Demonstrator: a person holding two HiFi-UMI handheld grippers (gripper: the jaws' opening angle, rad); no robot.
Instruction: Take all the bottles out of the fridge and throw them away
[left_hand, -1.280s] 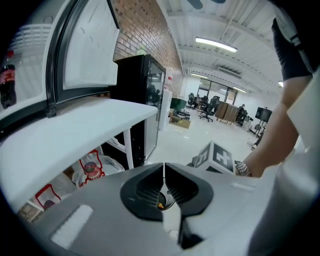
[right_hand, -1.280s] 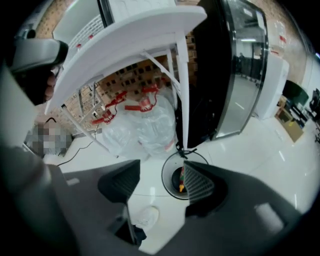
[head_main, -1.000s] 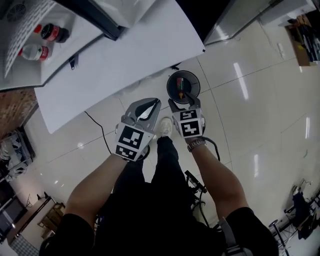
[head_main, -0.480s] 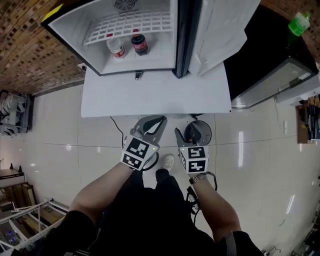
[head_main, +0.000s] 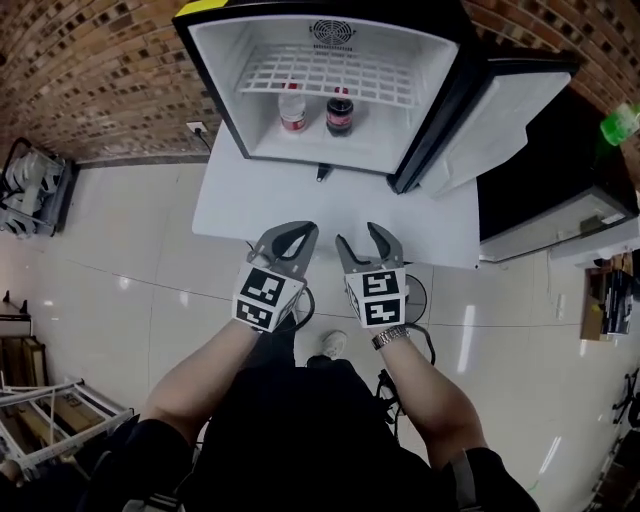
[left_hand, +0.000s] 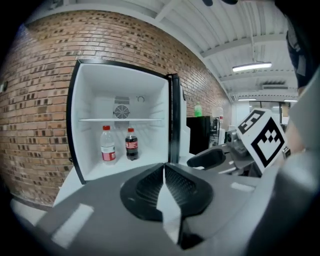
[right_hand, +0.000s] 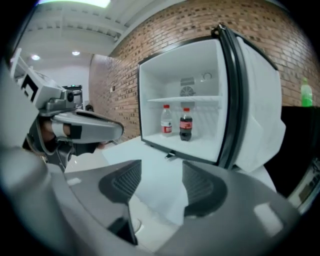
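Observation:
The small fridge (head_main: 225, 90) stands open on a white platform (head_main: 230, 195), its door (head_main: 490, 120) swung out to the right. Under its wire shelf (head_main: 330, 76) stand a clear bottle with a red label (head_main: 292, 108) (left_hand: 107, 146) (right_hand: 166, 121) and a dark cola bottle (head_main: 339, 112) (left_hand: 131, 145) (right_hand: 185, 125). My left gripper (head_main: 296, 232) (left_hand: 164, 167) is shut and empty. My right gripper (head_main: 362, 238) (right_hand: 161, 167) is open and empty. Both hang side by side over the platform's near edge, well short of the bottles, pointing toward the fridge.
A dark round bin (head_main: 414, 293) on the floor shows partly behind my right wrist. A black cabinet (head_main: 540, 190) with a green bottle (head_main: 620, 122) stands right of the fridge door. A metal rack (head_main: 30, 185) sits at the left, against the brick wall (head_main: 90, 60).
The view has swung up from the bin to the open fridge. Both grippers have risen from above the bin and now face the fridge.

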